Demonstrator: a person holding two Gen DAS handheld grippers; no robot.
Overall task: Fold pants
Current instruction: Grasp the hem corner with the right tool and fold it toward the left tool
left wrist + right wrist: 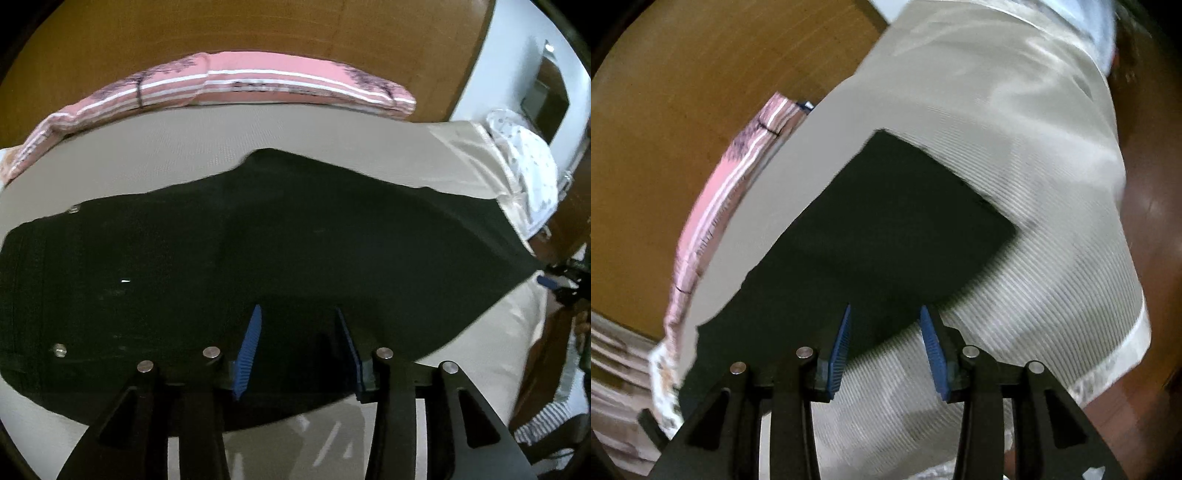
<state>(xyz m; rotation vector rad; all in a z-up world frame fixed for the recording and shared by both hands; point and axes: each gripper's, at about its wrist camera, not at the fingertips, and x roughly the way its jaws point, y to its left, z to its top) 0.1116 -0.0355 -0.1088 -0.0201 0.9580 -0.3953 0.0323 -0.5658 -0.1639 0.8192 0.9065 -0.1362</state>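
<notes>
Dark pants (295, 229) lie spread flat on a beige bed sheet (147, 158), the waist with its metal buttons at the left. My left gripper (298, 309) hovers over their near part, blue pads apart, nothing pinched. At the far right the pants taper to a point, where my right gripper (554, 282) shows a blue pad. In the right wrist view, which is blurred, my right gripper (885, 306) stands open over the near edge of the pants (886, 221). Dark cloth and ribbed sheet (1015, 110) show between its pads.
A pink striped pillow (258, 85) (713, 206) lies along the far edge of the bed against a wooden headboard (221, 26). A white patterned cloth (528, 158) hangs at the right corner. Brown floor (1152, 229) lies past the bed's right edge.
</notes>
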